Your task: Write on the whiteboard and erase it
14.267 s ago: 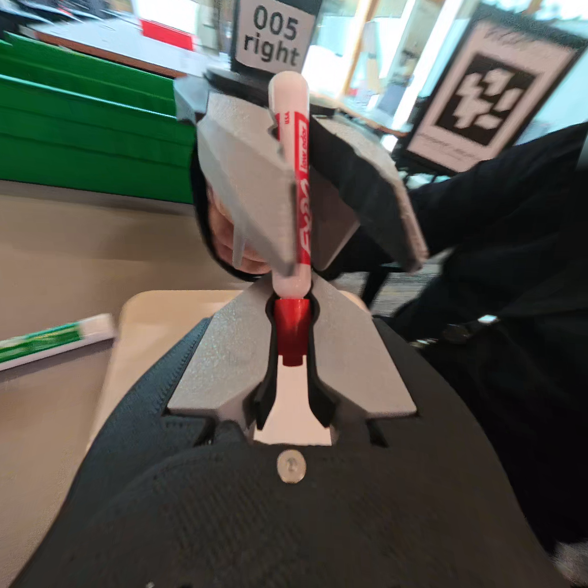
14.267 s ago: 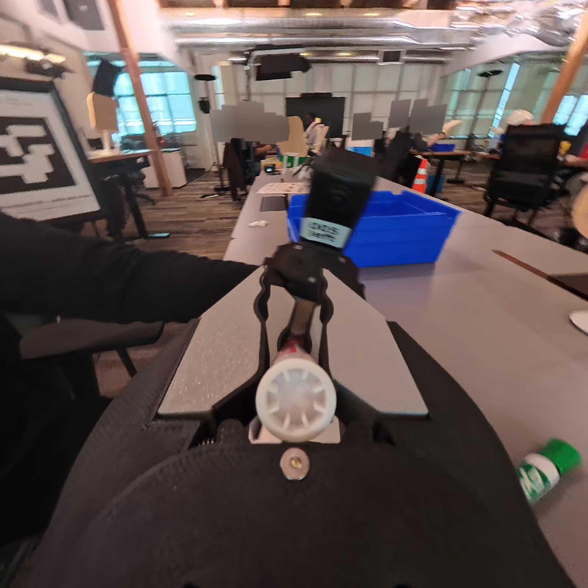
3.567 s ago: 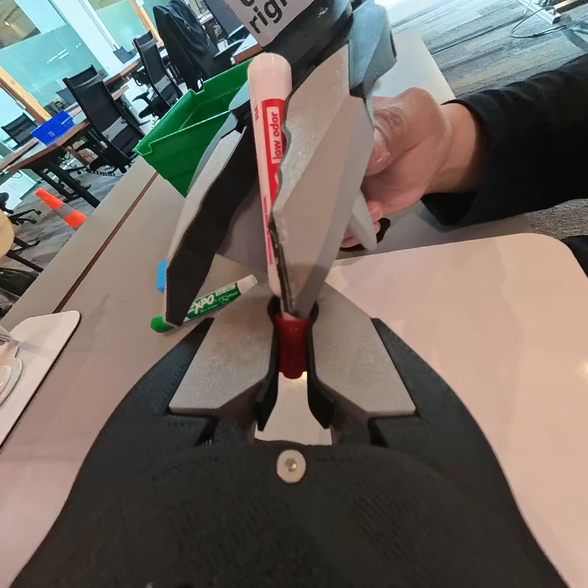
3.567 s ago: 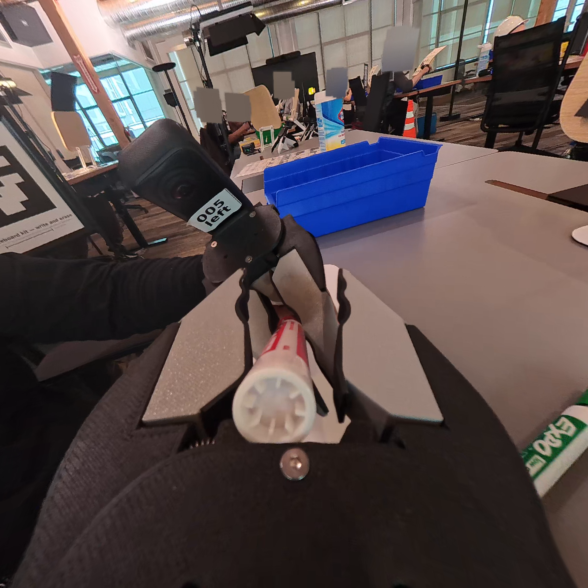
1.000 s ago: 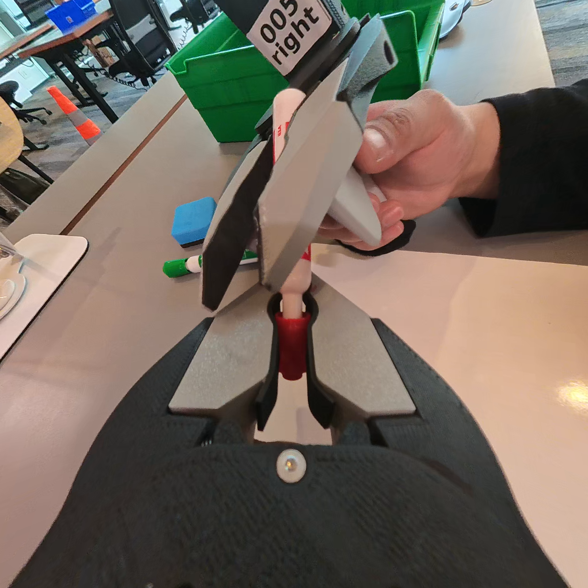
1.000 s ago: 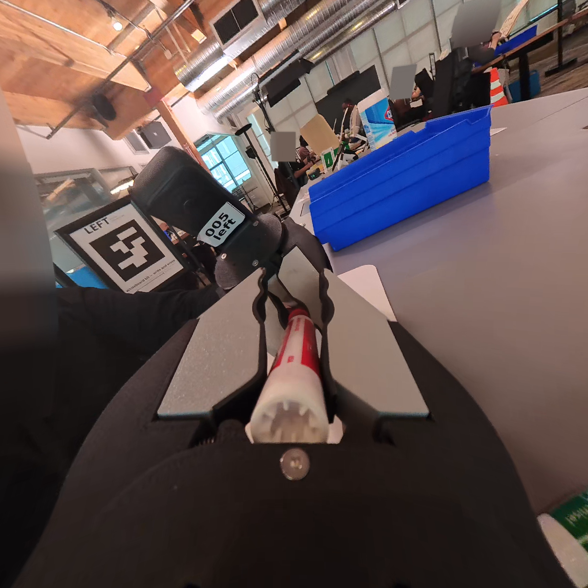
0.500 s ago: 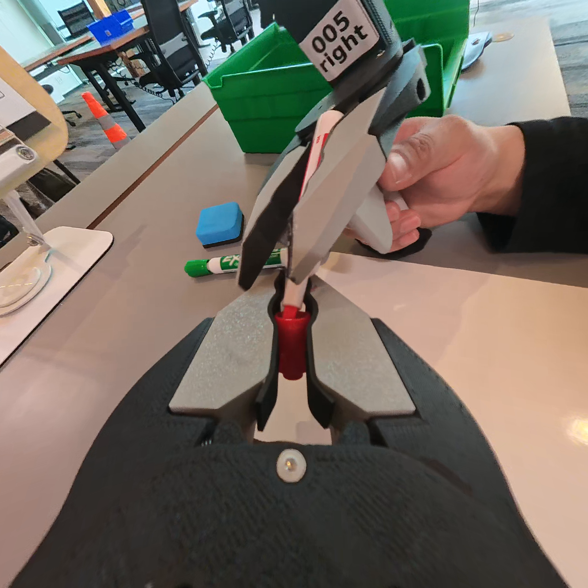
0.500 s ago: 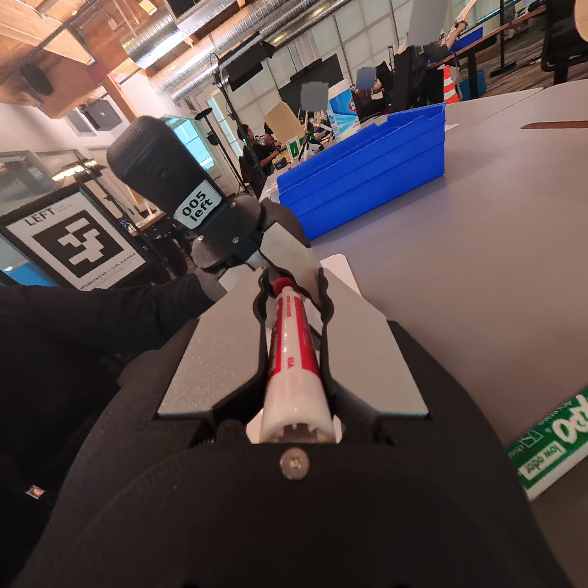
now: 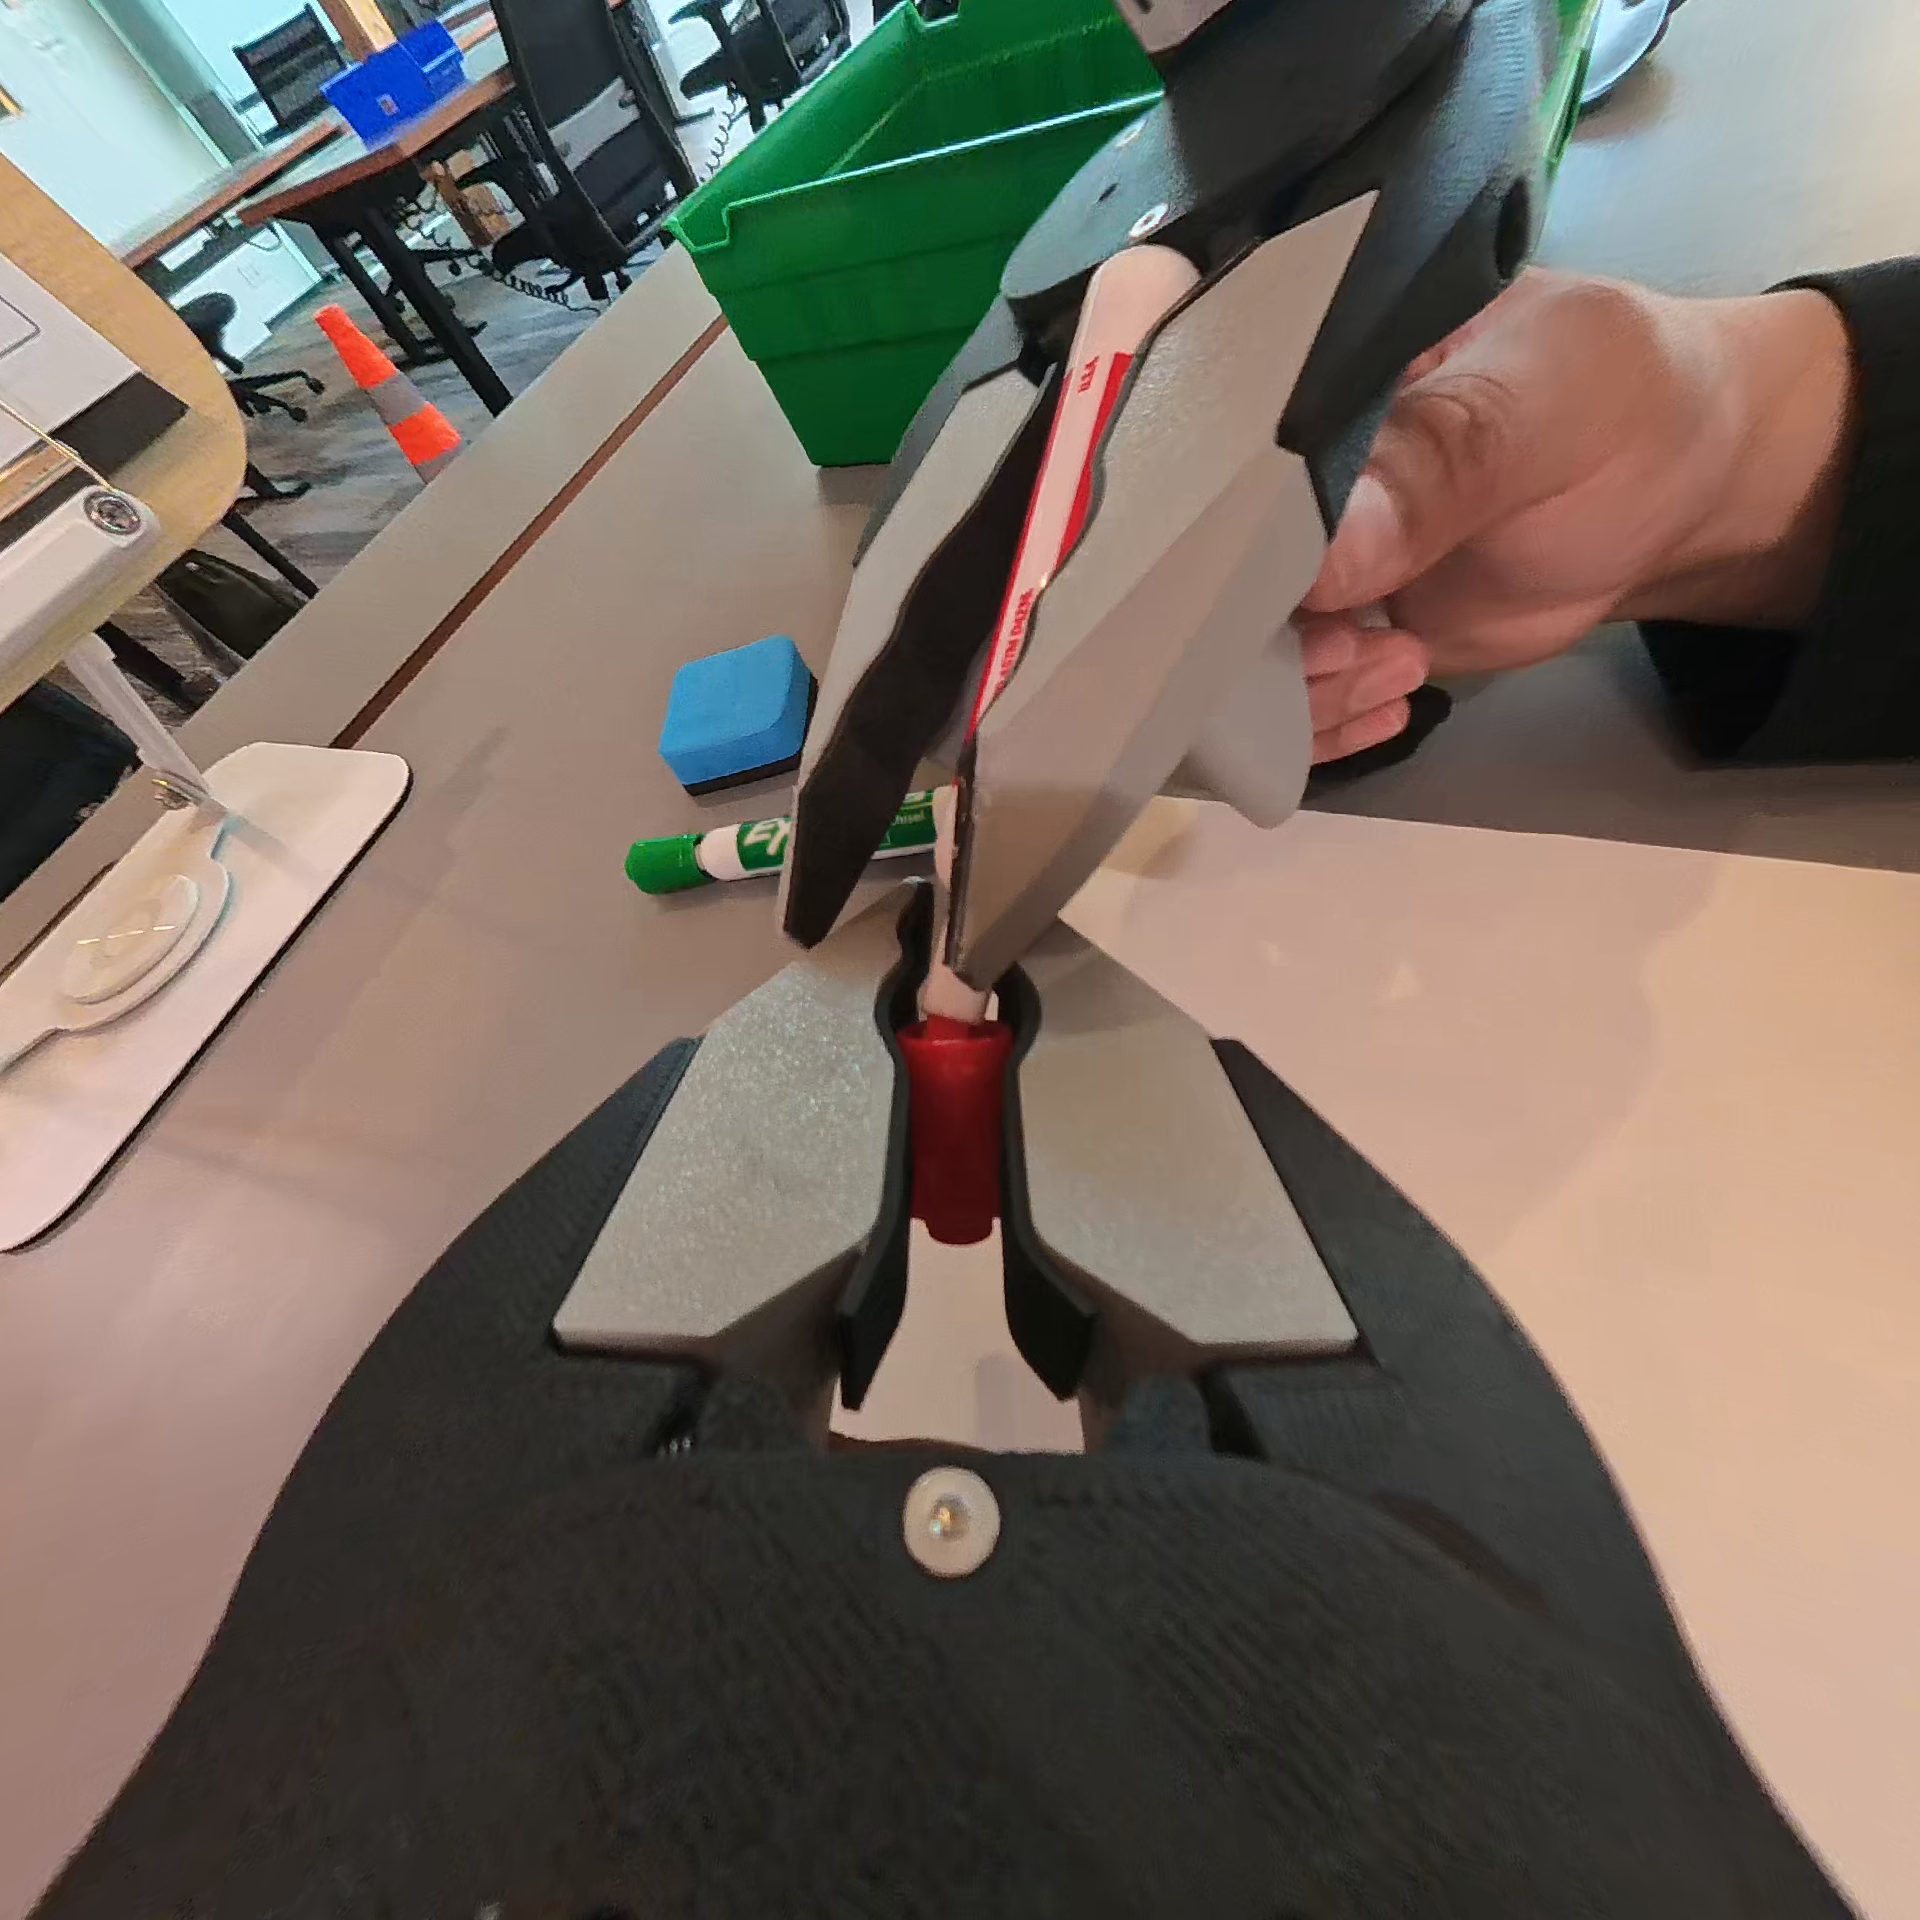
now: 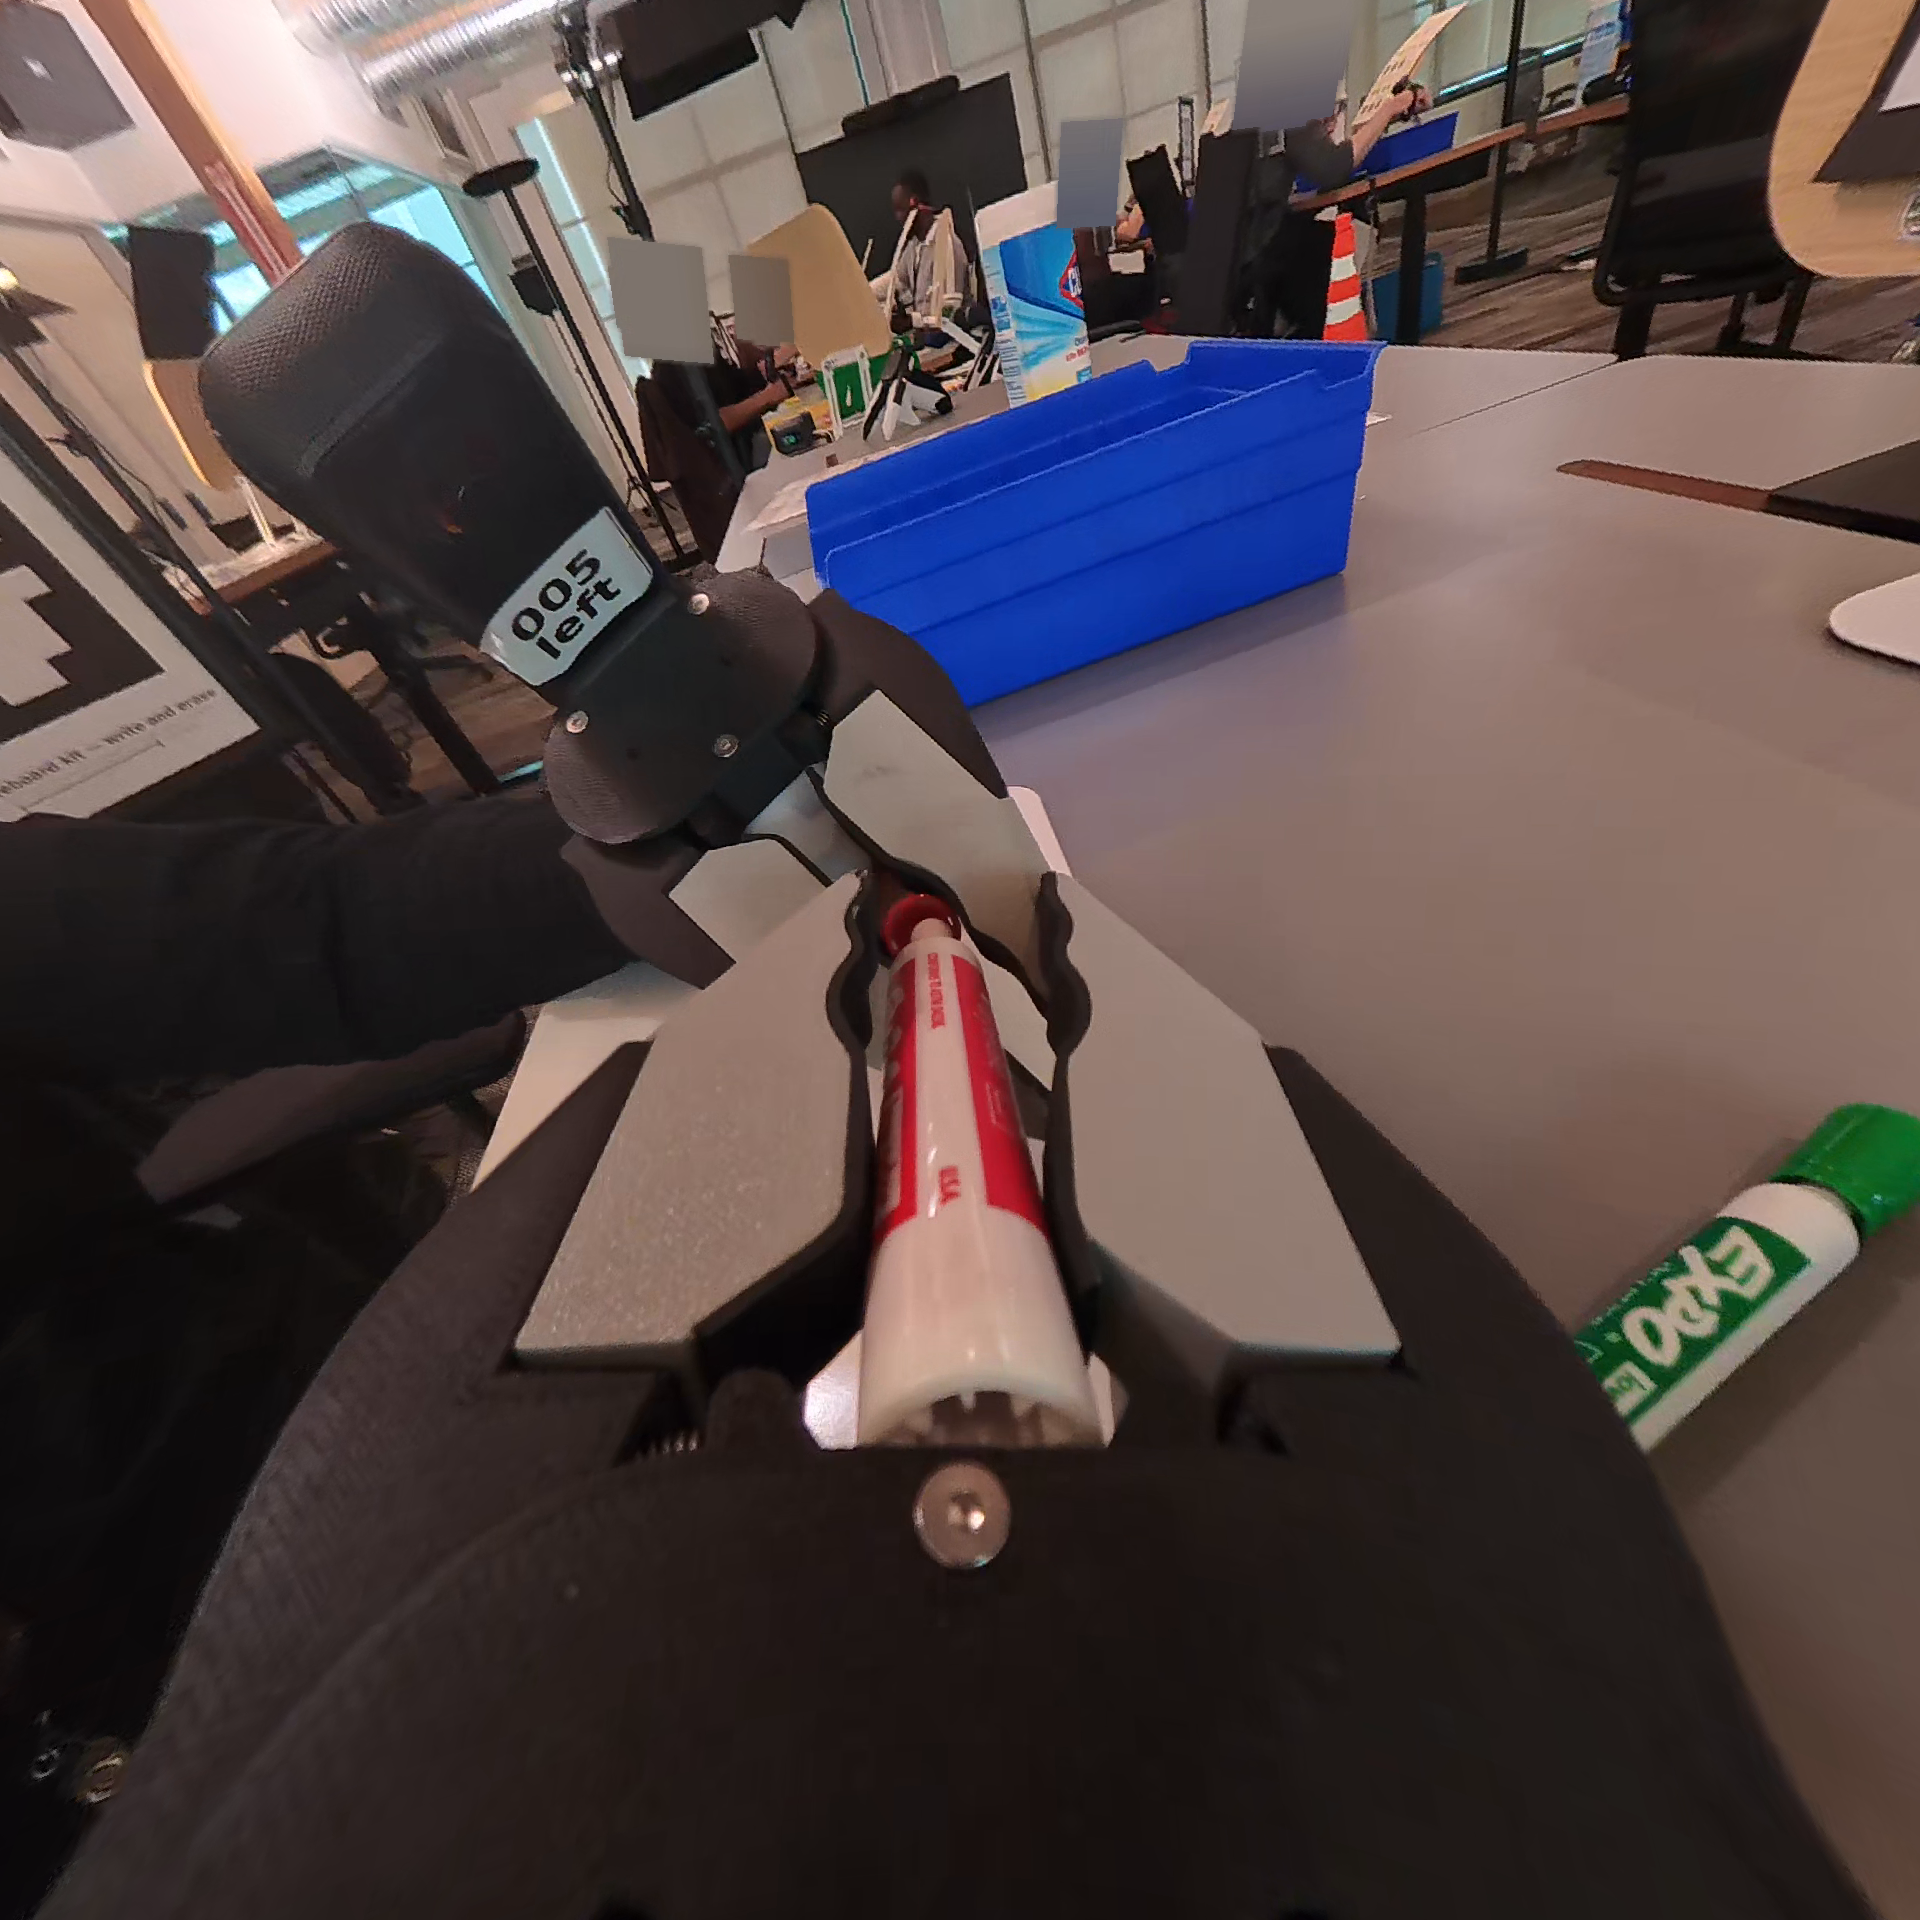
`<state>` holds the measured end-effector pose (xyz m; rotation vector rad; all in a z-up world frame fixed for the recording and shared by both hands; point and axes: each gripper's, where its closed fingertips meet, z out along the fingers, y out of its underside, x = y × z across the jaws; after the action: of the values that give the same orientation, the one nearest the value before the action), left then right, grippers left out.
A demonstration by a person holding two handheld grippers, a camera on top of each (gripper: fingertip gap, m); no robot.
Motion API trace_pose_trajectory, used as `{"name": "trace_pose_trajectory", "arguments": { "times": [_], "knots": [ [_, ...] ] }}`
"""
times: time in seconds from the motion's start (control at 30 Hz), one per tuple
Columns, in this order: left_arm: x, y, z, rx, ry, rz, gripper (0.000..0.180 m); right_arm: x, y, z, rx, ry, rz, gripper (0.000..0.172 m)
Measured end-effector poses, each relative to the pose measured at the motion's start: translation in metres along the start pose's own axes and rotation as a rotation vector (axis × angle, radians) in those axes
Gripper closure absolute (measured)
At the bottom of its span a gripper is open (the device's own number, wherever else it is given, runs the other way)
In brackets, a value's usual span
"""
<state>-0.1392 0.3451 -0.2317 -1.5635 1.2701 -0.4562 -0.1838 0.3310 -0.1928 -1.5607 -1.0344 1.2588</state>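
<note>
Left hand-held gripper [image 9: 951,1039] clamped on red cap [image 9: 953,1122]; right hand-held gripper [image 10: 951,935] clamped on red-and-white marker [image 10: 951,1174], nose seated in that cap. Both above whiteboard [image 9: 1455,1091] on bench [image 9: 468,935]. Blue eraser [image 9: 732,717] and green marker [image 9: 717,847] beside board.

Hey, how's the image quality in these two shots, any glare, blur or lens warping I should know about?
Left wrist view: soft glare sheen on the whiteboard, motion blur along the table edge, wide-angle stretch at the corners. Right wrist view: sharp on the red marker, bright windows wash out the background, blue bin bowed by the lens.
</note>
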Motion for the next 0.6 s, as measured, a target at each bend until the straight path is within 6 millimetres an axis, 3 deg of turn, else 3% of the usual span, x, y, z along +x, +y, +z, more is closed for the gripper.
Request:
{"name": "trace_pose_trajectory", "arguments": {
  "times": [0.6],
  "knots": [
    [-0.0011,-0.0012,0.0019,0.012,-0.007,-0.002,0.173,0.0003,-0.0024,-0.0024,0.036,-0.002,0.033,0.142]
  ]
}}
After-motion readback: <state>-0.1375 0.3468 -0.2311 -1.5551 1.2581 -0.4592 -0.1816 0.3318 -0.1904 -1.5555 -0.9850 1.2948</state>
